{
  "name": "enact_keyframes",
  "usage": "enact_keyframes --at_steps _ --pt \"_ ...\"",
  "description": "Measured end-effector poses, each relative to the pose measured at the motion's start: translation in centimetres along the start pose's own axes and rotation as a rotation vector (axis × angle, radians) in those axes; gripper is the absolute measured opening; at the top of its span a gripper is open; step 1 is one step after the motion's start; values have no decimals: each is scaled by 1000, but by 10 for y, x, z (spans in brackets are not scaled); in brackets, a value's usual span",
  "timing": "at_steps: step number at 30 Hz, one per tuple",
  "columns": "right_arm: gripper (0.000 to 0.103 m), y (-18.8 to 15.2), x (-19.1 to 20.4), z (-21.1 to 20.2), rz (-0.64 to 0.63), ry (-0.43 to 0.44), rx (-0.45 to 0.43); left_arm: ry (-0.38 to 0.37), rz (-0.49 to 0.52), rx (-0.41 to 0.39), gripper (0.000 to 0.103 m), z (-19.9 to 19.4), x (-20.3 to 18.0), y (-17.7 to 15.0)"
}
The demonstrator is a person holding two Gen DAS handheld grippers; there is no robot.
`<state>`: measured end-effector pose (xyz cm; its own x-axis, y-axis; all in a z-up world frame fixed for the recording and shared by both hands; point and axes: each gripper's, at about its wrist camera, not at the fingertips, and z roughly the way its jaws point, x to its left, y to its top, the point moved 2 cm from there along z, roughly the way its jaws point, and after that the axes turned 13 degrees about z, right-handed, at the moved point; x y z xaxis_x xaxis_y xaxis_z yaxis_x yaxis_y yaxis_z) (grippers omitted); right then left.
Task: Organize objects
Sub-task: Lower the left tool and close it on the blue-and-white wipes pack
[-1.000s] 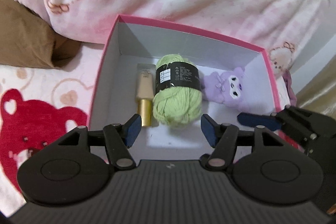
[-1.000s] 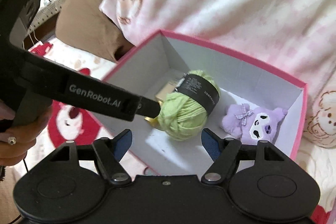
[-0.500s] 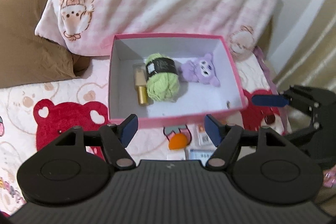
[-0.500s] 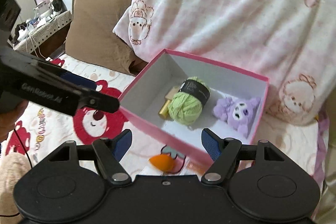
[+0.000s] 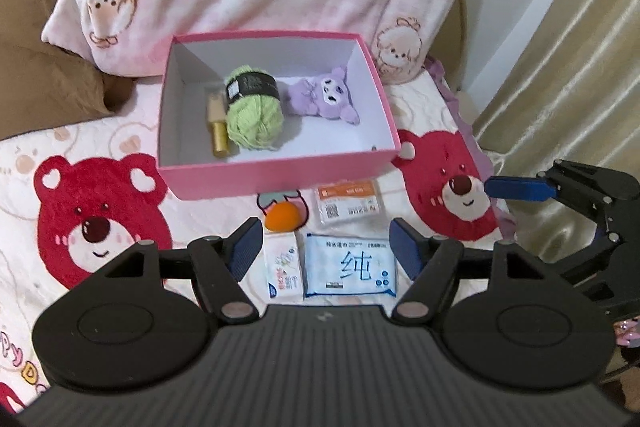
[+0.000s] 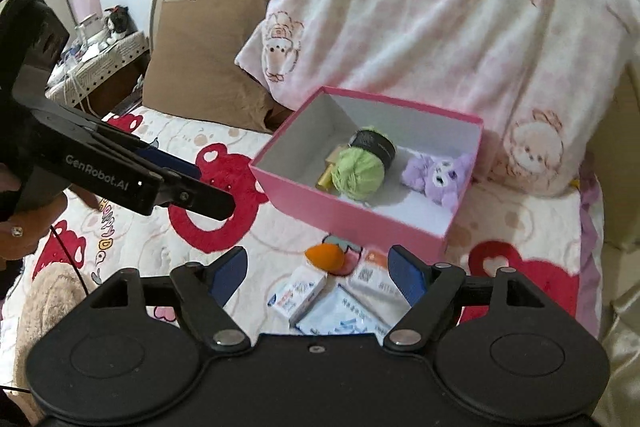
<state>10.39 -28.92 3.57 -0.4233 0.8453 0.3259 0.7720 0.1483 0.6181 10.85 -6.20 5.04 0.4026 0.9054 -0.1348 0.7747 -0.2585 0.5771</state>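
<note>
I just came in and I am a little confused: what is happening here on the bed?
A person is tidying small things into a pink box. The box holds green yarn, a purple plush and a gold-capped tube. An orange sponge and three packets lie before it. The left tongs and right tongs are open and empty.

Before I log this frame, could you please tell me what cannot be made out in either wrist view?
- Beige tube with gold cap: partly hidden by the green yarn ball in both views.
- Blue-and-white wipes pack: blurred and cut off by the right gripper body in the right view.
- Orange-and-white sachet: print too small to read.
- Pink cardboard box: floor along its near wall hidden, right view.
</note>
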Motion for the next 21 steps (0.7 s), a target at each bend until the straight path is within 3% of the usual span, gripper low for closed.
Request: enact_keyframes --at_steps 5,11,21 --pt "81 -35 -14 10 51 -47 -20 -66 24 9 67 27 -15 -20" --pt "81 -65 -36 29 146 -86 -66 -89 60 -21 65 62 -26 -37" --pt "81 -99 -70 87 299 -132 -26 -124 -25 -52 53 117 -14 -64"
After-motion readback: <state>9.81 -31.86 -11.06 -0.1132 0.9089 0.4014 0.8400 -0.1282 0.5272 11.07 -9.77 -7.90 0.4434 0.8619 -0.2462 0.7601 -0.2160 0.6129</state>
